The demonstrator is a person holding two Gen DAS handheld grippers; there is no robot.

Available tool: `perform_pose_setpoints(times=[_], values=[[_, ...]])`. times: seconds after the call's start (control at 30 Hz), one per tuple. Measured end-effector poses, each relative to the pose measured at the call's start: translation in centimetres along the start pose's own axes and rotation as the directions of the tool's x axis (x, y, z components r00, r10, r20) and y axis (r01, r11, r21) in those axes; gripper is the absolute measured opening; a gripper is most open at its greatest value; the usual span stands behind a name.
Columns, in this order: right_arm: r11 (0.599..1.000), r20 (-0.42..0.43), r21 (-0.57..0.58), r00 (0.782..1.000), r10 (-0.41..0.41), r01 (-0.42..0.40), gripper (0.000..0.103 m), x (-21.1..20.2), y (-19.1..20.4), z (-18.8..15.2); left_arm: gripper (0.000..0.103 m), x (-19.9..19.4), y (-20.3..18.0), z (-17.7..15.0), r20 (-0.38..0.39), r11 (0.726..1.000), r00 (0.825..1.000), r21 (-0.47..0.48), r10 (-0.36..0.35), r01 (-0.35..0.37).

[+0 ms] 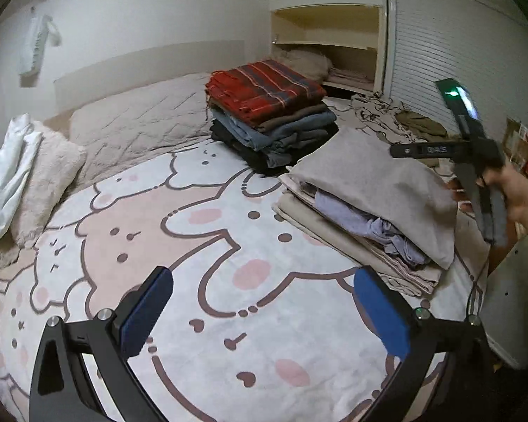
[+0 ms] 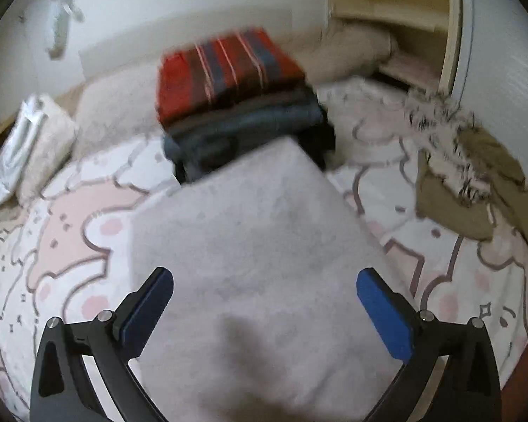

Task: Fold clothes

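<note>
A folded grey garment (image 1: pixel 376 186) tops a low stack of folded clothes on the right of the bed; it fills the middle of the right wrist view (image 2: pixel 250 246). Behind it stands a taller stack topped by a red striped blanket (image 1: pixel 264 88), also in the right wrist view (image 2: pixel 225 70). My left gripper (image 1: pixel 264 313) is open and empty above the cartoon-print bedspread (image 1: pixel 193 246). My right gripper (image 2: pixel 264 313) is open and empty just above the grey garment; it appears hand-held at the right of the left wrist view (image 1: pixel 475 161). Unfolded olive and patterned clothes (image 2: pixel 475 176) lie at the right.
Pillows (image 1: pixel 137 119) and a fluffy cushion (image 1: pixel 45 176) lie at the bed's head and left. An open shelf (image 1: pixel 327 45) and a slatted door (image 1: pixel 440 52) stand at the back right. The right wrist view is motion-blurred.
</note>
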State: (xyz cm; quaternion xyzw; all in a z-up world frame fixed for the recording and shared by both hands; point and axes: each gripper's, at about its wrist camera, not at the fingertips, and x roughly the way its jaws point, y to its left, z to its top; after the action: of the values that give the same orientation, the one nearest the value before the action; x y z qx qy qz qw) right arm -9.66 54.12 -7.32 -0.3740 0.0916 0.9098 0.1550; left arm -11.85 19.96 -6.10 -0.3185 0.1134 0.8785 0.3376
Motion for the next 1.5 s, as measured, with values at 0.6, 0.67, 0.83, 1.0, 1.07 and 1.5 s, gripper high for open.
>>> perform_pose_setpoints(times=[0.6,0.67,0.83,1.0,1.07,1.5], values=[[0.997,0.137,-0.081,0.99,0.025,-0.014,0.103,-11.3,8.2,-8.2,0.103,-6.6,0.6,-3.3,0.035,0.978,0.981,-0.088,0.192,-0.188],[0.996,0.143,-0.083,0.99,0.019,-0.007,0.103,-12.2,8.9,-9.2,0.103,-7.3,0.4,-3.5,0.047,0.976,0.977,-0.074,0.208,-0.204],[0.996,0.115,-0.083,0.993,0.04,-0.031,0.103,-13.5,9.6,-11.3,0.103,-8.5,-0.1,-4.0,0.057,0.976,0.976,-0.068,0.211,-0.207],[0.995,0.095,-0.093,0.995,0.032,-0.023,0.103,-14.7,9.2,-12.7,0.103,-9.6,-0.4,-4.5,0.063,0.973,0.974,-0.097,0.217,-0.21],[0.995,0.097,-0.096,0.995,0.028,-0.019,0.103,-15.2,8.9,-13.1,0.103,-9.9,-0.3,-4.8,0.062,0.971,0.974,-0.122,0.216,-0.208],[0.992,0.123,-0.124,0.992,0.005,0.011,0.103,-17.7,8.4,-14.4,0.103,-11.8,0.0,-7.2,0.058,0.956,0.968,-0.182,0.244,-0.23]])
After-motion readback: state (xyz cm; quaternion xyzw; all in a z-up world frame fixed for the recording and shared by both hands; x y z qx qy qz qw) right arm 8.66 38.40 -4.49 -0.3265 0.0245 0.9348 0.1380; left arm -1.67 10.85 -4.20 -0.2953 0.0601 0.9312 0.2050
